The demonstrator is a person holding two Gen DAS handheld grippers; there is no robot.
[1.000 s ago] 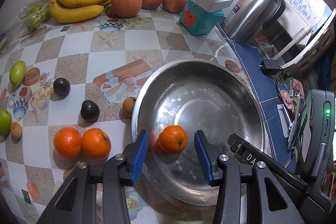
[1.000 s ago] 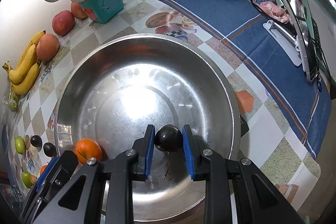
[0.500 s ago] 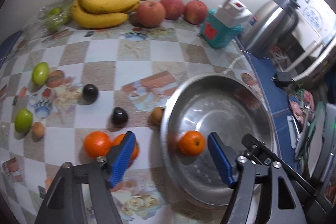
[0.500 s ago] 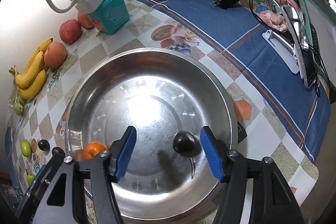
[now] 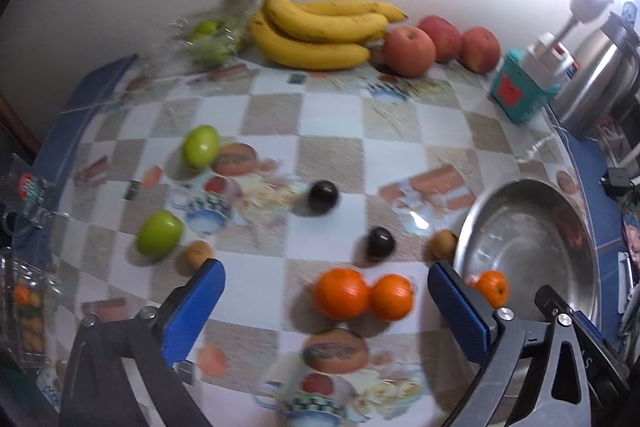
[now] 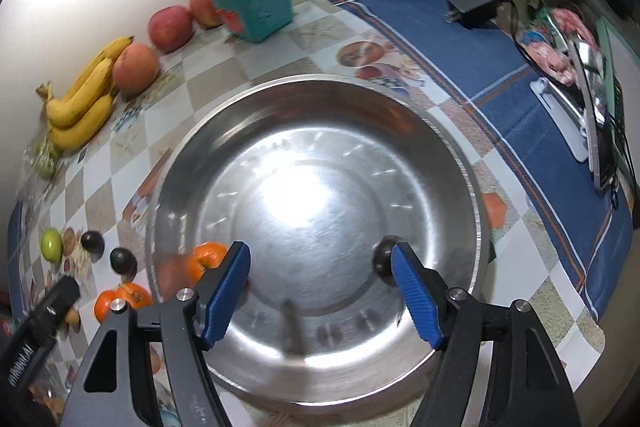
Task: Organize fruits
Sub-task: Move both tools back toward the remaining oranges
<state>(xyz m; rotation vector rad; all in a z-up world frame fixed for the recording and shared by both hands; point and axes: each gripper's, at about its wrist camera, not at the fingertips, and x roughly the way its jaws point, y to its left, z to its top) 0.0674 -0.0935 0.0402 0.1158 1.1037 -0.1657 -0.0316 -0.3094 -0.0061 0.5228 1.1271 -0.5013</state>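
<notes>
Jaws wide on both grippers; glossy orange [image 6: 206,257] and dark plum [image 6: 383,259] sit in steel bowl [image 6: 460,163].

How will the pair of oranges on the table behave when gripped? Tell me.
The two oranges look round, so a nudge would probably roll them. They touch, so closing on one may shove the other. Their skin looks matte and should grip fairly well.

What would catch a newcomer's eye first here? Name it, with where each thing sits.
The big steel bowl fills the right wrist view, holding one orange at its left side and a dark plum at its right. Next come the bananas and red apples lined along the wall. Both grippers, left and right, hang open.
</notes>
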